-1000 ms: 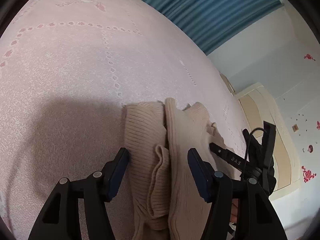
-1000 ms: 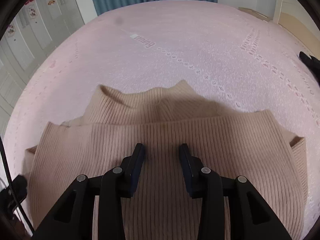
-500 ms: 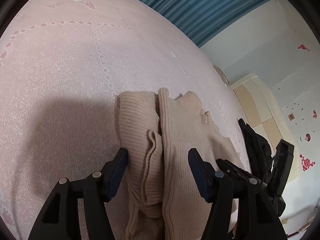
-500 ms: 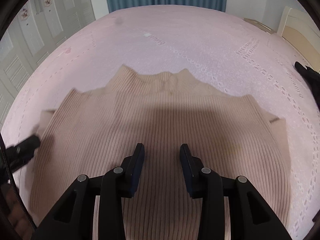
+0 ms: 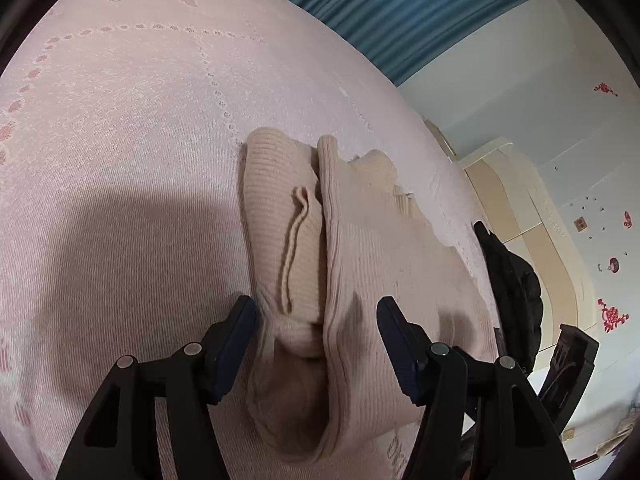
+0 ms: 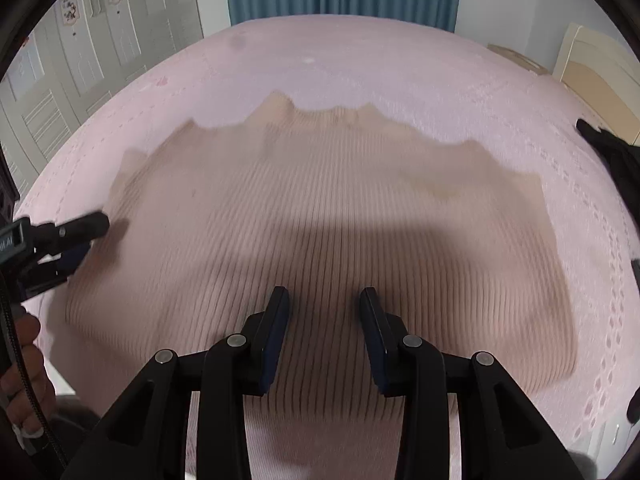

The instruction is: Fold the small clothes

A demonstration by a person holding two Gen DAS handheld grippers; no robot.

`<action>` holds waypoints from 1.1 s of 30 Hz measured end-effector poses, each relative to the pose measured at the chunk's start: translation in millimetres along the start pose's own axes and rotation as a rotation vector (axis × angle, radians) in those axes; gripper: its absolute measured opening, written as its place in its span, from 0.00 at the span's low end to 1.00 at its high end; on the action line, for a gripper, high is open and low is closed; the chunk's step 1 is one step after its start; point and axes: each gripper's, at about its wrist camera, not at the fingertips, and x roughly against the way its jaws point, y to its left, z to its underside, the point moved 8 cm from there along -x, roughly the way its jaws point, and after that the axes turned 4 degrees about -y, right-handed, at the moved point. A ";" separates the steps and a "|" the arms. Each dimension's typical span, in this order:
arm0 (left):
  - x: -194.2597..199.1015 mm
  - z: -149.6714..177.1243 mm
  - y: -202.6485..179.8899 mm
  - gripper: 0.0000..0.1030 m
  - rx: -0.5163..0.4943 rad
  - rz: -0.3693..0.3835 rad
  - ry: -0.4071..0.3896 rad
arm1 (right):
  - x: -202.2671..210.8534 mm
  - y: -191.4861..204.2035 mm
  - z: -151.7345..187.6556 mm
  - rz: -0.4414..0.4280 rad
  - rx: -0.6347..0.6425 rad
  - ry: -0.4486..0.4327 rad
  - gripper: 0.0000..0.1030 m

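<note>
Beige ribbed knit fills both my views: the sweater (image 6: 320,216) lies spread flat on the pink bedspread (image 6: 360,60), collar toward the far side of the bed, hem toward me. From the right wrist camera, my right claw (image 6: 324,312) hangs above the lower middle of the sweater, jaws parted a modest way, nothing pinched between them, only ribbed fabric showing through the gap. The picture is a little blurred, so I cannot tell whether the tips brush the knit. Off to the left edge of that view my left claw (image 6: 86,236) sits at the sweater's side, with fingers (image 6: 28,364) of a hand wrapped round its handle.

Switching to the left wrist camera: my left claw (image 5: 316,324) has its jaws standing wider, roughly half apart, straddling the folded sleeve (image 5: 280,232) and the side edge of the sweater (image 5: 380,260). The pads are not pressing on the fabric; the cloth bunches up between them but lies loose. The sleeve is laid lengthwise beside the body panel, its cuff edge curling upward. Beyond the sweater, a dark garment (image 5: 508,276) lies at the bed's edge, and blue curtains (image 5: 400,12) hang behind.
</note>
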 end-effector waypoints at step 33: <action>-51.3 -100.4 -53.9 0.57 -0.328 -0.371 -0.215 | -35.6 -160.1 -105.4 0.131 -0.216 -0.158 0.35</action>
